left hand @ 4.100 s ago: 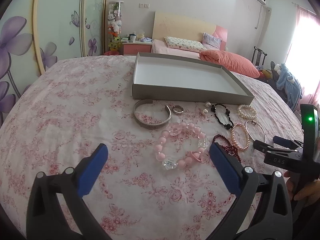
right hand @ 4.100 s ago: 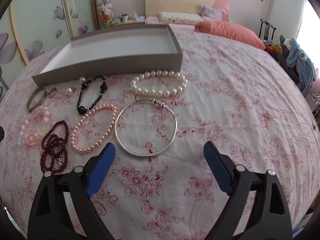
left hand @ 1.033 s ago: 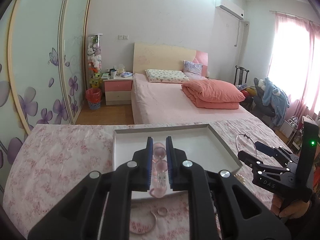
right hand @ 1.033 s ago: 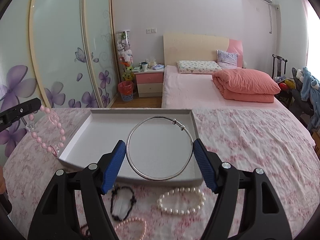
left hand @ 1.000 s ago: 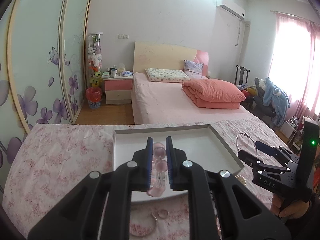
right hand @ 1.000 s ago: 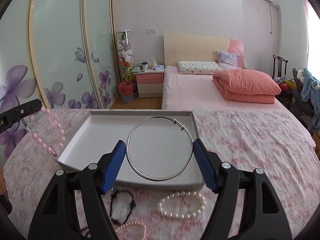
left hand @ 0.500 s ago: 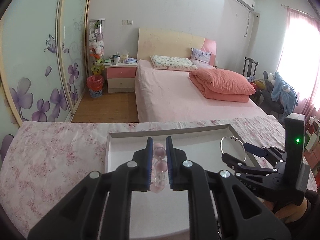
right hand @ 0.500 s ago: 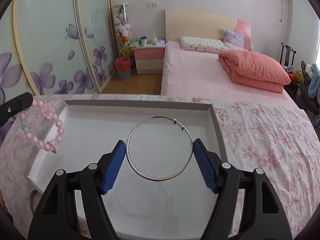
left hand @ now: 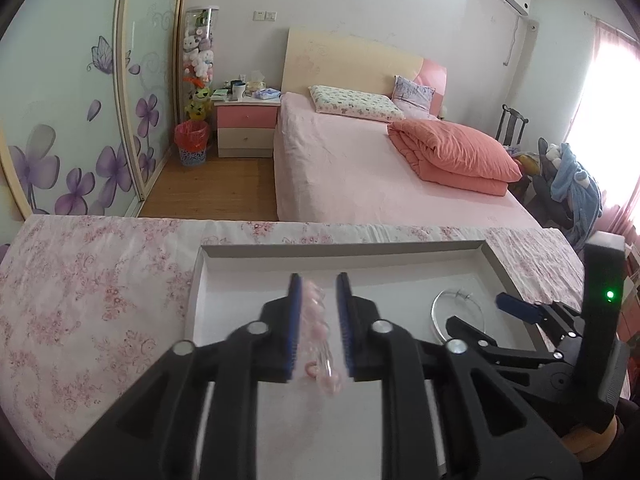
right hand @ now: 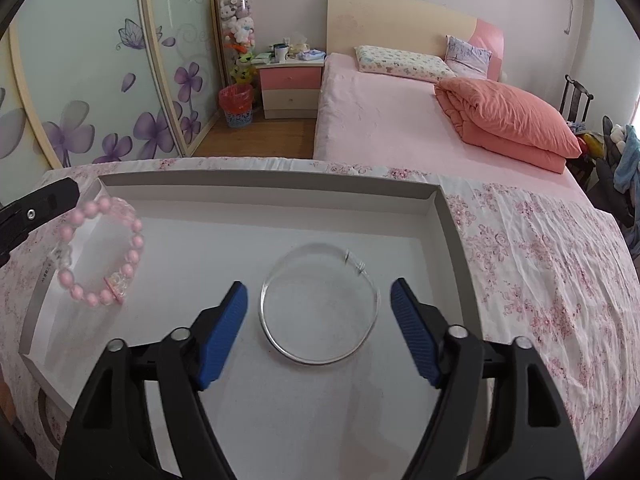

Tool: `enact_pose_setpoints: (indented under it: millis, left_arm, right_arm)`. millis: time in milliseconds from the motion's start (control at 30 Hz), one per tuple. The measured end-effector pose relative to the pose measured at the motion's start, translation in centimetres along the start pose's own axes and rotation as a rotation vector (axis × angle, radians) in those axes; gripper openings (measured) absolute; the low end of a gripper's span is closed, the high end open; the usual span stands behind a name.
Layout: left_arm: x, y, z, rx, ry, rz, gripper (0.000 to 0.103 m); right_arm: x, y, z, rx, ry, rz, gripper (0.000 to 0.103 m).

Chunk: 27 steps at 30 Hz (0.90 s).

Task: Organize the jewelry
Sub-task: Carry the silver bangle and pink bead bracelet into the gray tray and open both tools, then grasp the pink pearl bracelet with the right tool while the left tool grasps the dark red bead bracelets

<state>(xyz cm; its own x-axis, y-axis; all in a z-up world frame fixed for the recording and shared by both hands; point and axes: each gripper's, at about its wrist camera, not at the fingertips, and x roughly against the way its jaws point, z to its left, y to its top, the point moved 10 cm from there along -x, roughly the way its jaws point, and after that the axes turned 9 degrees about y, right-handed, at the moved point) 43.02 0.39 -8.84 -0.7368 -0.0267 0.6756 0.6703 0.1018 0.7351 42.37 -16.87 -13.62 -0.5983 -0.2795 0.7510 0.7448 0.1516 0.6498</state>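
A shallow grey tray point(left hand: 344, 249) with a white floor sits on the flowered bedspread; it also shows in the right wrist view point(right hand: 264, 182). My left gripper point(left hand: 319, 320) has parted slightly and the pink bead bracelet point(left hand: 320, 344) is slipping down between the fingers, blurred. From the right wrist view the pink bracelet point(right hand: 98, 252) hangs in the air over the tray's left side. My right gripper point(right hand: 319, 328) is open, and the thin silver bangle point(right hand: 319, 305) lies just under it on the tray floor, blurred. The bangle point(left hand: 456, 312) shows by the right gripper in the left view.
The tray rests on a bed with a pink flowered cover point(right hand: 552, 264). A second pink bed point(right hand: 392, 120) with a folded orange quilt stands behind it. A nightstand point(right hand: 290, 84) and a sliding wardrobe point(right hand: 92, 80) are at the back left.
Both grippers moved forward and down over the tray. My right gripper opened and dropped the silver bangle onto the tray floor. My left gripper's fingers parted and the pink bracelet started to fall.
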Motion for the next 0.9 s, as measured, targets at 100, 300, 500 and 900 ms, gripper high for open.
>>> enact_pose_setpoints:
  millis: [100,300,500,900]
  left_arm:
    - [0.2,0.1,0.9,0.020,0.009,0.000,0.033]
    - [0.9,-0.1,1.6,0.028,0.020,-0.001,0.033]
    - [2.9,-0.4,2.2,0.028,0.024,-0.016,0.033]
    - [10.3,-6.5,5.1,0.014,0.062,-0.055,0.044]
  right_arm:
    - [0.8,0.4,-0.1,-0.001,0.003,-0.026,0.078]
    - [1.7,0.7,-0.2,-0.006,-0.005,-0.051,0.078]
    - [3.3,0.6,-0.5,-0.018,-0.007,-0.071,0.077]
    - [10.5,-4.9,-1.3,-0.031,0.024,-0.110,0.077]
